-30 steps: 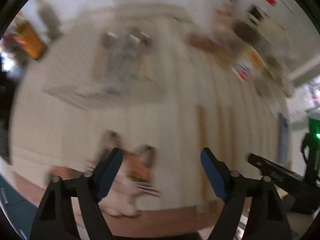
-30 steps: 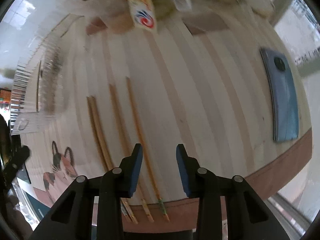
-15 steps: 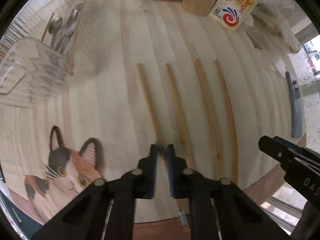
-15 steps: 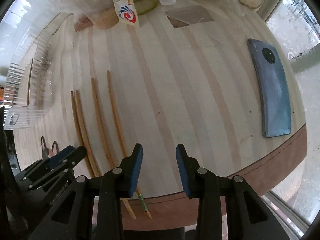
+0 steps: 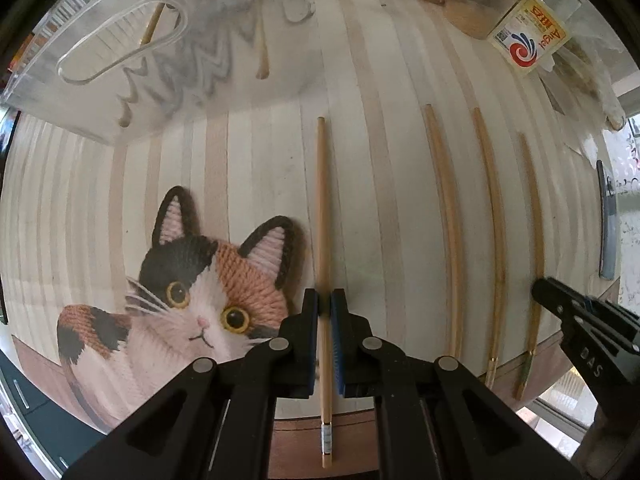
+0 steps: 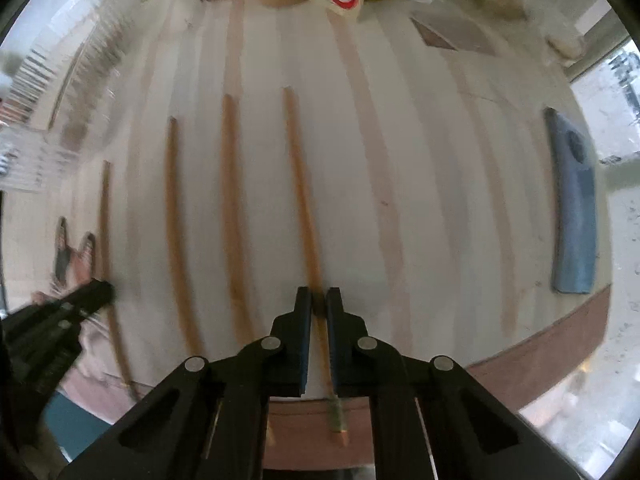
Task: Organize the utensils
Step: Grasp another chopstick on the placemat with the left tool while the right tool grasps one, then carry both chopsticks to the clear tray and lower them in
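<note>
Several wooden chopsticks lie on a pale striped tablecloth. In the left wrist view my left gripper (image 5: 324, 300) is shut on the leftmost chopstick (image 5: 321, 200), which runs between its blue pads. Three more chopsticks (image 5: 448, 216) lie to its right. In the right wrist view my right gripper (image 6: 318, 298) is shut on the rightmost chopstick (image 6: 300, 184). The right gripper's tip also shows in the left wrist view (image 5: 560, 300). A clear plastic utensil tray (image 5: 120, 60) sits at the far left and holds cutlery.
A cat picture (image 5: 200, 280) is printed on the cloth near the left gripper. A jar with a red-and-blue label (image 5: 528, 40) and bags stand at the back. A blue phone (image 6: 572, 208) lies at the right. The table edge (image 6: 540, 352) runs close in front.
My left gripper came down, closed on the leftmost chopstick and carried it left, away from the others. My right gripper, open before, has shut on the rightmost chopstick.
</note>
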Tool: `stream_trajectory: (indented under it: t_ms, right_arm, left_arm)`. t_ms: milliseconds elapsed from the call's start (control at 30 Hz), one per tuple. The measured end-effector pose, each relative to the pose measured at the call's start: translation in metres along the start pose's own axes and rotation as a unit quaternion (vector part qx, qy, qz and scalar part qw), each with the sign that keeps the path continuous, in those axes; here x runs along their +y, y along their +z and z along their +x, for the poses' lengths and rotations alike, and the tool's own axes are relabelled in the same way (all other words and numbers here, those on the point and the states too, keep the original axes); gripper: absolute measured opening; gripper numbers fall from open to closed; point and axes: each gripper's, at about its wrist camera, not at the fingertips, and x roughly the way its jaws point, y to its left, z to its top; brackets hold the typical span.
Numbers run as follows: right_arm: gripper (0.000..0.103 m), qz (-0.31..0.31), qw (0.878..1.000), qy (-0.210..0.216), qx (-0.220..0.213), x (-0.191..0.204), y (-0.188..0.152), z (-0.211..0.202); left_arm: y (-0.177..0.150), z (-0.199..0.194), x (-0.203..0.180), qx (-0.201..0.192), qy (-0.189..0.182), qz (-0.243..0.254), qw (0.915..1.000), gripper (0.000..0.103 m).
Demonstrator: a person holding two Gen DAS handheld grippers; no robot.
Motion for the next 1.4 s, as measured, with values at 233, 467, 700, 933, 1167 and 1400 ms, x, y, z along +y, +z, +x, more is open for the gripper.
stream_trajectory:
  t_ms: [233,467,700,933,1167,1400]
  right_arm:
    - [0.007,-0.008,1.0,-0.003,0.02,-0.016,-0.011,-0.001]
    - [0.008,-0.015,0.999,-0.016,0.024,-0.004,-0.01,0.001]
    - [0.008,-0.019,0.999,-0.022,0.023,0.015,-0.005,0.005]
    - [0.007,0.005,1.0,-0.012,0.009,0.01,-0.013,-0.001]
    - [0.007,0.019,0.999,0.019,-0.031,0.01,-0.017,-0.045]
    - [0.007,0.006,0.993,0.07,-0.098,0.024,0.008,-0.113]
  left_arm:
    - [-0.012,0.001,0.002,-0.002,0.009,0.026,0.9996,0.007]
    - [-0.005,0.001,-0.006,-0.001,0.007,0.035,0.9994,0.008]
    - [-0.006,0.004,-0.01,-0.006,0.012,0.044,0.999,0.005]
    - [-0.011,-0.022,-0.028,-0.033,0.009,0.06,0.9976,0.004]
    - [-0.006,-0.08,-0.051,-0.082,-0.011,0.091,0.9924,0.004]
    - [0.028,-0.153,-0.032,-0.15,-0.027,0.075,0.9855,0.004]
